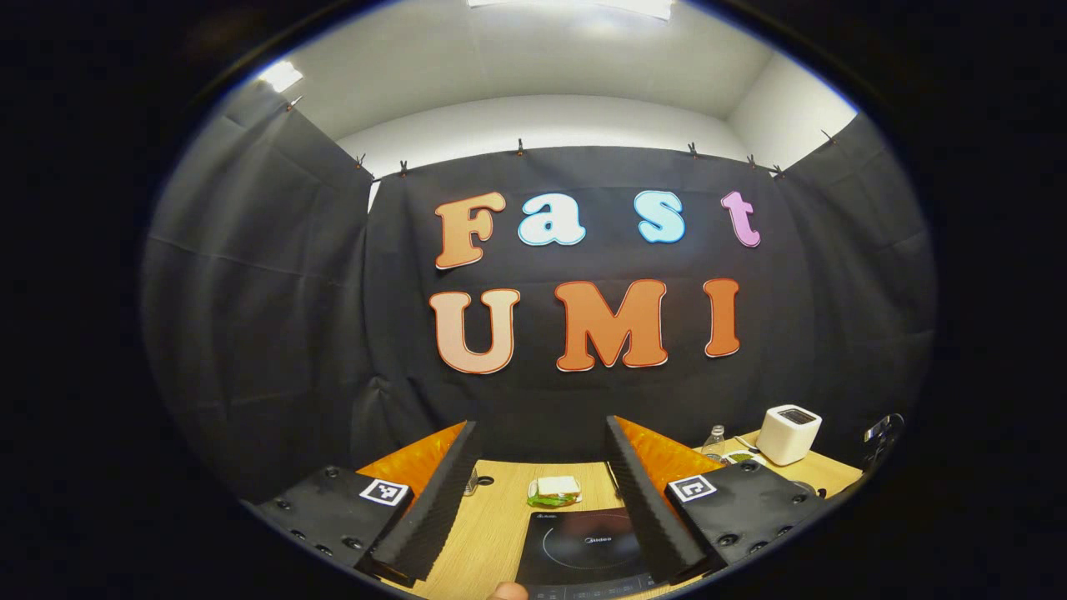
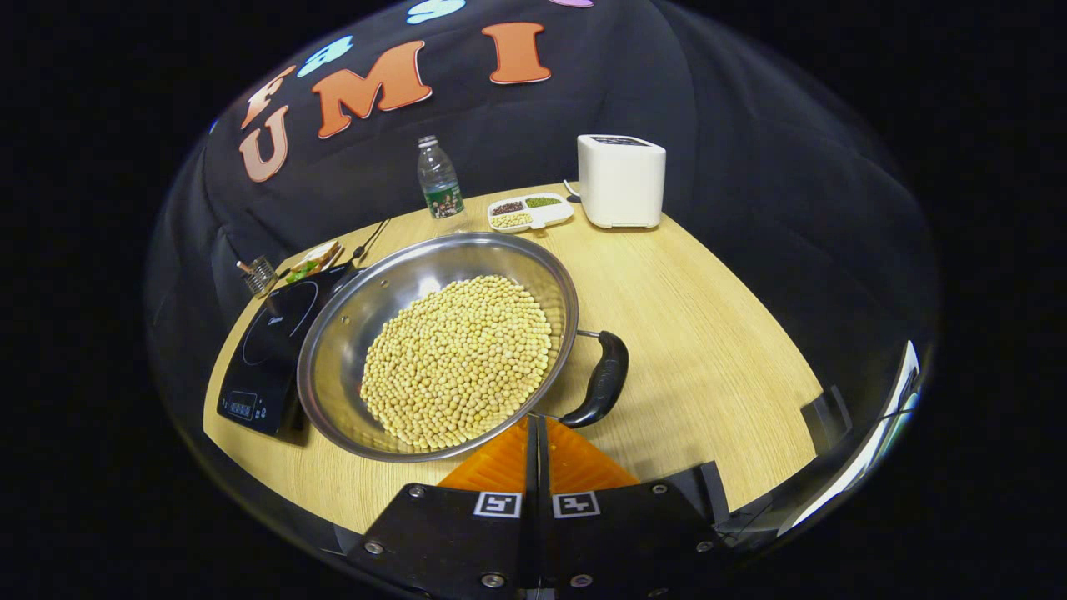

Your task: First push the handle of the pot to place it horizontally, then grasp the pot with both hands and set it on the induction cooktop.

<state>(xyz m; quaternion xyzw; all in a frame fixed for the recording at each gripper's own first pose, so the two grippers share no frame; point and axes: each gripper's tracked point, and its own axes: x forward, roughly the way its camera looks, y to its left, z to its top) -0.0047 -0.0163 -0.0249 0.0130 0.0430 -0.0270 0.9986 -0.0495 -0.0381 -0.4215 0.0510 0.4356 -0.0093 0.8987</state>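
Big shiny pot [image 2: 438, 346] sat on wooden table [image 2: 708, 333], full of yellow beans [image 2: 458, 358], just right of black cooktop [image 2: 271, 350], rim over its edge. Black handle [image 2: 602, 379] on pot's right side, pointing toward camera, long way running near to far. Right gripper [image 2: 533, 433] fingers pressed together, holding nothing, tips near handle's end. Left gripper [image 1: 542, 492] fingers spread wide, above cooktop [image 1: 583, 550]

Small white brand word on the black induction cooktop [image 1: 583, 550], too small to make out, square black-and-white marker tags on the left gripper [image 1: 542, 500] and right gripper [image 2: 538, 467], bottle [image 2: 439, 179] label unreadable
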